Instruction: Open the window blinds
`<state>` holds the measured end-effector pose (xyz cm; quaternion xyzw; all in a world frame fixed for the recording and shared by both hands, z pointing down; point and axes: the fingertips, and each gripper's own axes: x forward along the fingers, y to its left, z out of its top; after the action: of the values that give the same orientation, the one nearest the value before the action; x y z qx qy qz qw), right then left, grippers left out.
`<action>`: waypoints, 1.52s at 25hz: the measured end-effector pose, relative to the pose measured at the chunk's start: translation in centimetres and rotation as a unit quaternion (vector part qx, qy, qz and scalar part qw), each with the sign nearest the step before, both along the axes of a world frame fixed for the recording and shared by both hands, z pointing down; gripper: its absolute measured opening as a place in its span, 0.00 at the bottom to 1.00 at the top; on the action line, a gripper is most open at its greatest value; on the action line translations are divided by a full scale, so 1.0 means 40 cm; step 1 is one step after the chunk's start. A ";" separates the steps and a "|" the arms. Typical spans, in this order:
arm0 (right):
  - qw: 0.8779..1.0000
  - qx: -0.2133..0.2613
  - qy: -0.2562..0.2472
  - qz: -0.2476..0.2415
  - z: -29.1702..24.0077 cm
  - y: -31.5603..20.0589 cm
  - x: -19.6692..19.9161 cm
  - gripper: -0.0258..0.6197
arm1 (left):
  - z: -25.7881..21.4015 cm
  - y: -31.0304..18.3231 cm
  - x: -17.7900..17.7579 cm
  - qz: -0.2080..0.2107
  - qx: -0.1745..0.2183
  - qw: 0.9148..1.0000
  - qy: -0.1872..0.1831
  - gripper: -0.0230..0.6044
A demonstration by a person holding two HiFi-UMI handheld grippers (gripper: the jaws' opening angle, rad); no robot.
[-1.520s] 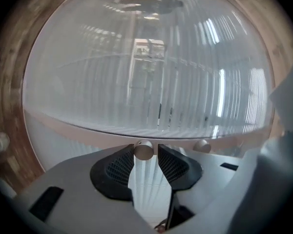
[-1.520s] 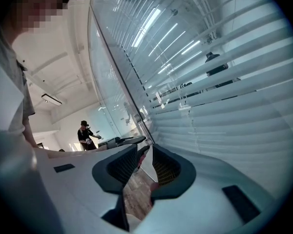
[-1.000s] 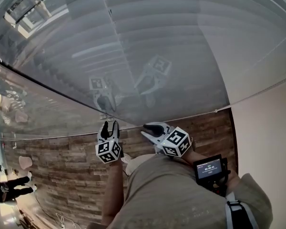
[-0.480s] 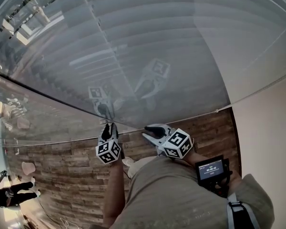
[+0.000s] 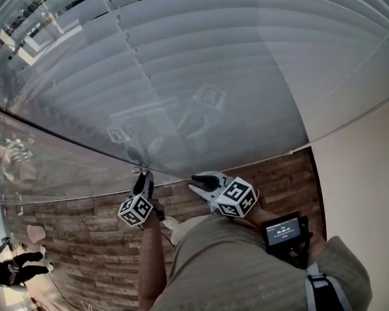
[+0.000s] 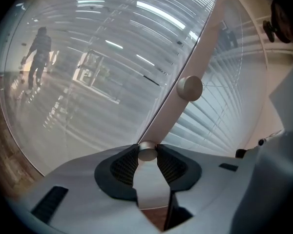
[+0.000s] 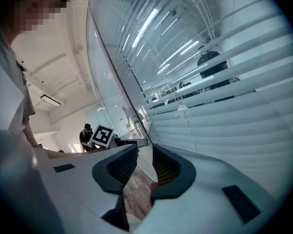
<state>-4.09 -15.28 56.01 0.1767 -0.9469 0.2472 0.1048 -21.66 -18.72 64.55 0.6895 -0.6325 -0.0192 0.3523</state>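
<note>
Since a second ago my left claw (image 5: 144, 179) has rolled, and its jaws have just been closing. They now pinch the small silver knob (image 6: 147, 153) on the pale frame bar (image 6: 172, 108). My right claw (image 7: 140, 164) stands spread and empty, just beside. The blinds (image 5: 201, 57) hang lowered behind the glass.

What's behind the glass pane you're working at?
White horizontal blind slats hang behind the glass pane. What lies beyond them is mostly covered by the slats and by reflections on the glass.
</note>
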 end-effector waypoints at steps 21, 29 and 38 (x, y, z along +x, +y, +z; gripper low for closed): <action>1.000 -0.001 -0.003 -0.002 -0.004 0.002 -0.001 0.20 | 0.000 -0.006 -0.003 -0.026 0.011 0.942 0.334 0.25; 1.000 0.000 -0.004 -0.003 -0.013 0.001 -0.005 0.20 | -0.005 -0.006 -0.005 -0.041 0.016 0.918 0.394 0.25; 1.000 -0.001 -0.003 -0.002 -0.006 -0.002 -0.002 0.20 | -0.004 -0.005 -0.004 -0.019 0.013 0.964 0.266 0.25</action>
<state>-4.16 -15.38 55.75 0.1741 -0.9474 0.2484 0.1025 -21.81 -18.93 64.39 0.6516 -0.5290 -0.2168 0.4985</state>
